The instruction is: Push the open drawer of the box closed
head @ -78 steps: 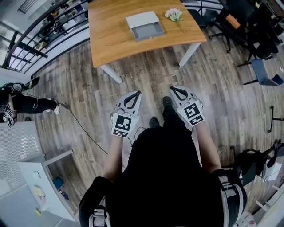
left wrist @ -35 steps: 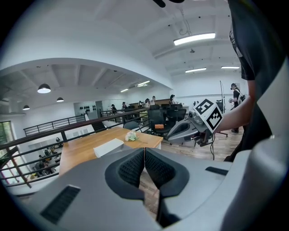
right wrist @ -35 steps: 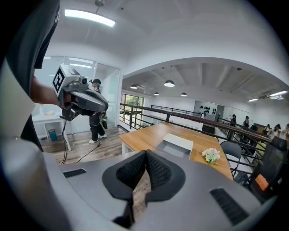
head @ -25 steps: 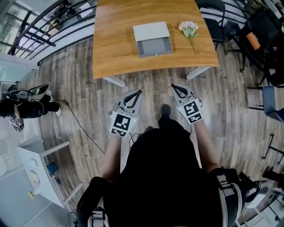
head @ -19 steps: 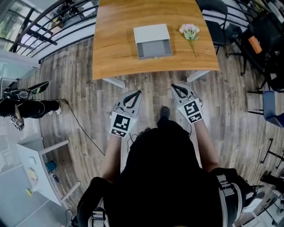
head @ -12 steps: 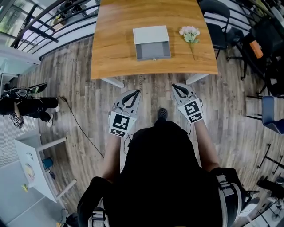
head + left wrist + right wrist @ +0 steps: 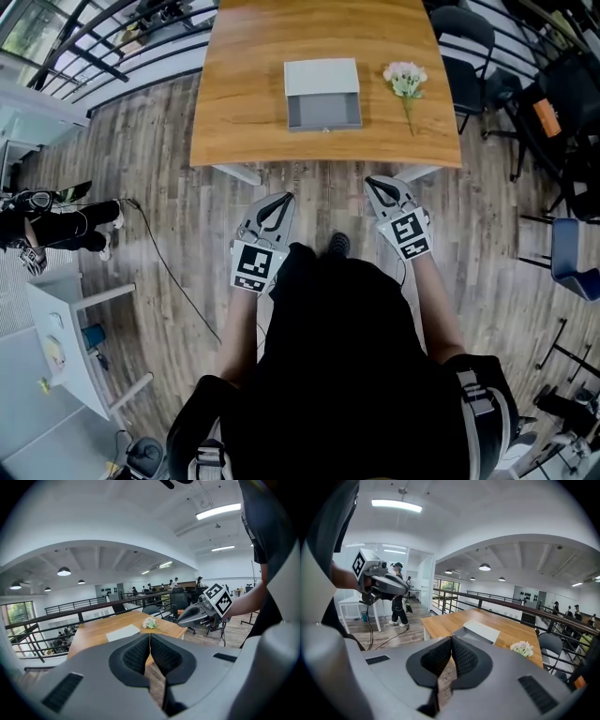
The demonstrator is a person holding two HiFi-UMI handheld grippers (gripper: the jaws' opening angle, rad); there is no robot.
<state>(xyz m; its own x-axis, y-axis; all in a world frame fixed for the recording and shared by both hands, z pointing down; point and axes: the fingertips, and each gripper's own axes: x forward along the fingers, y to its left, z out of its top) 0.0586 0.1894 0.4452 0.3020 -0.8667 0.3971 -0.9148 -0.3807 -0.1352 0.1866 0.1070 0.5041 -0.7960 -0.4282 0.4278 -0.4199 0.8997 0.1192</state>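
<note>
A grey box (image 7: pixel 322 76) lies on the wooden table (image 7: pixel 244 103), its open drawer (image 7: pixel 324 113) pulled toward the near edge. The box also shows in the left gripper view as a pale slab (image 7: pixel 123 632) and in the right gripper view with its drawer open (image 7: pixel 474 631). My left gripper (image 7: pixel 282 199) and right gripper (image 7: pixel 372 184) hang over the floor, short of the table's near edge, both shut and empty. Each sees the other: the right gripper (image 7: pixel 183 618) in the left gripper view, the left gripper (image 7: pixel 405 590) in the right gripper view.
A small bunch of white flowers (image 7: pixel 406 80) lies right of the box. Dark chairs (image 7: pixel 473 42) stand by the table's right side. A railing (image 7: pixel 103 37) runs at upper left. A person (image 7: pixel 47 225) stands at far left near a white table (image 7: pixel 66 347); a cable (image 7: pixel 178 272) crosses the floor.
I have walked toward the table: it has come nearer and more square in the head view. Both grippers stay shut at the same spot before my body.
</note>
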